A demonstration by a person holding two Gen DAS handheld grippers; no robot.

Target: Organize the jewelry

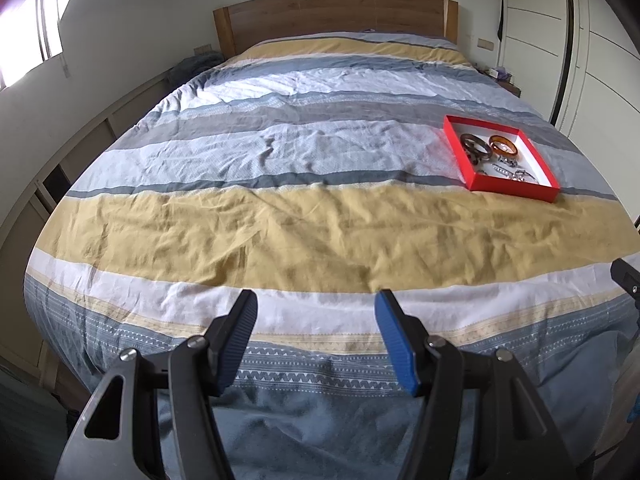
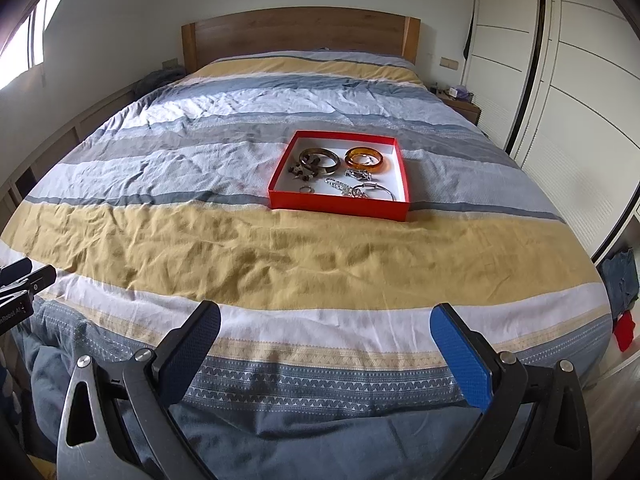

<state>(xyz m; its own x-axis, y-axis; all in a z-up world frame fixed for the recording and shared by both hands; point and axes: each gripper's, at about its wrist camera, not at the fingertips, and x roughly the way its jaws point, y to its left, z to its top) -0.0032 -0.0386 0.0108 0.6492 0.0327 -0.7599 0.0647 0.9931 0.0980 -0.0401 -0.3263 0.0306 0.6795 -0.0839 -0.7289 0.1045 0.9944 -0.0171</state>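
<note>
A red tray (image 2: 340, 205) with a white inside lies on the striped bedspread; in the left wrist view the tray (image 1: 516, 192) is at the right. It holds a dark brown bangle (image 2: 319, 159), an amber bangle (image 2: 365, 159), a small ring (image 2: 307, 189) and several silver pieces (image 2: 360, 188). The bangles also show in the left wrist view: brown bangle (image 1: 476, 145), amber bangle (image 1: 504, 145). My left gripper (image 1: 316, 312) is open and empty above the foot of the bed. My right gripper (image 2: 326, 322) is open and empty, well short of the tray.
The bed (image 2: 240, 248) fills both views, with a wooden headboard (image 2: 300, 34) at the far end. White wardrobe doors (image 2: 580, 100) stand on the right, a nightstand (image 2: 460, 104) beside the headboard. Clothes (image 2: 622, 280) lie on the floor at right. A window (image 1: 28, 40) is on the left.
</note>
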